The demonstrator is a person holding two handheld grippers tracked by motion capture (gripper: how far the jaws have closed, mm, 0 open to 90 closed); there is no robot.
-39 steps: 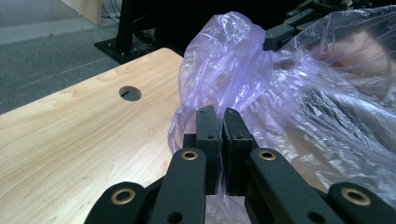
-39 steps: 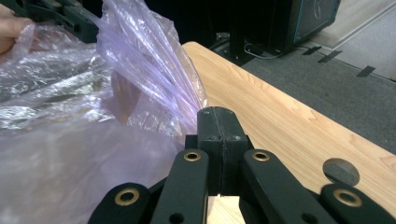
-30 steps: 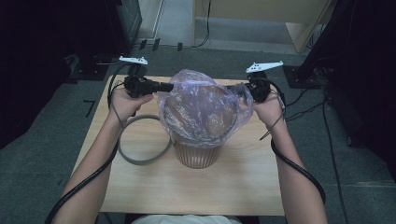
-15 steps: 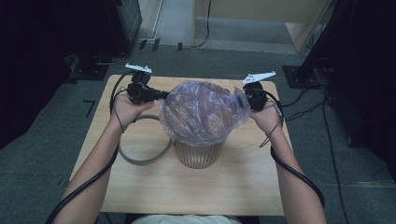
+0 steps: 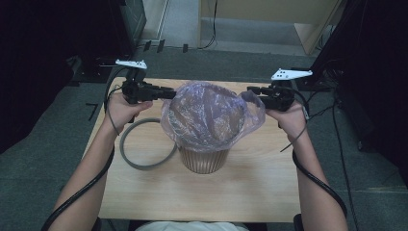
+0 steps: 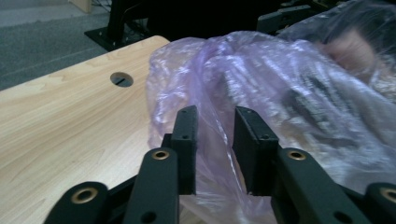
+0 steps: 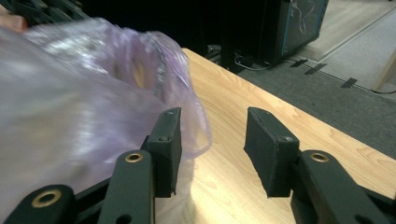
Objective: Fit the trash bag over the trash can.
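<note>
Bag liner [image 5: 207,118] sits draped over the bin [image 5: 204,160] mid-desk. Our left gripper [image 5: 166,93] and right gripper [image 5: 254,91] just opened, film slack between left jaws. Thin, slippery, tears easily; regrip at rim hem.

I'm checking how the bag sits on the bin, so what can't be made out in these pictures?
- Bin rim and inside: high view, covered by the plastic bag.
- Grey ring, right part: high view, behind bag and bin.
- Bag's far side: right hand-held gripper view, blurred.
- Bag film between the left hand-held gripper pads, contact unclear.
</note>
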